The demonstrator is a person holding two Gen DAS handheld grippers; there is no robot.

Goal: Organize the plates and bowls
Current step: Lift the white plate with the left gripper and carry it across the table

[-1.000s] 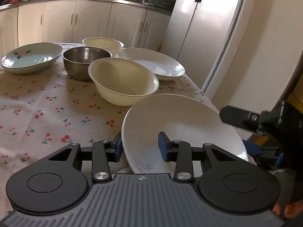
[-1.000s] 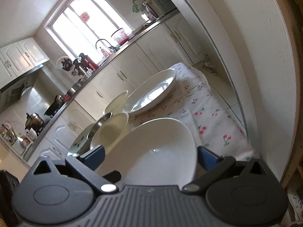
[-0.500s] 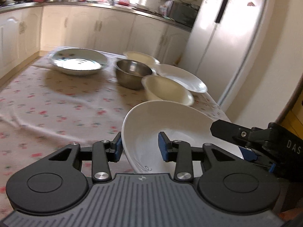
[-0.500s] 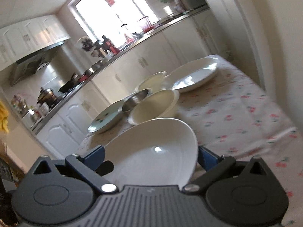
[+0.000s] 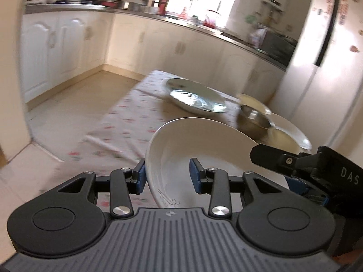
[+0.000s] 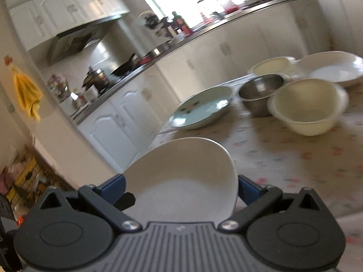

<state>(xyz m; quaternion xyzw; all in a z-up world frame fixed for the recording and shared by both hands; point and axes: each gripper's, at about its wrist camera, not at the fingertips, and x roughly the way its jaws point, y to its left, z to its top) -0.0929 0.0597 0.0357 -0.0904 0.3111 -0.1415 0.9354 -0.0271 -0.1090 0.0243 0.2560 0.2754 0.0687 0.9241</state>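
Observation:
A deep white plate (image 5: 204, 140) hangs tilted in the air, held at two sides. My left gripper (image 5: 168, 176) is shut on its near rim, one blue pad outside the wall and one inside. My right gripper (image 5: 272, 170) comes in from the right and pinches the opposite rim. In the right wrist view the white plate (image 6: 181, 165) fills the space between my right gripper's (image 6: 180, 188) jaws. Further along the table stand a floral plate (image 6: 202, 111), a steel bowl (image 6: 261, 90), a cream bowl (image 6: 308, 104), a second cream bowl (image 6: 270, 65) and a large white plate (image 6: 333, 68).
The table (image 5: 127, 122) has a cherry-print cloth whose edge hangs down at the left. Beyond it lies open tiled floor (image 5: 68, 104). White cabinets and a crowded counter (image 5: 181, 20) run along the back. A fridge (image 5: 329, 56) stands at the right.
Both grippers have swung left together with the white plate held between them. The other dishes have slid to the right of both views and look farther off. The grips are unchanged.

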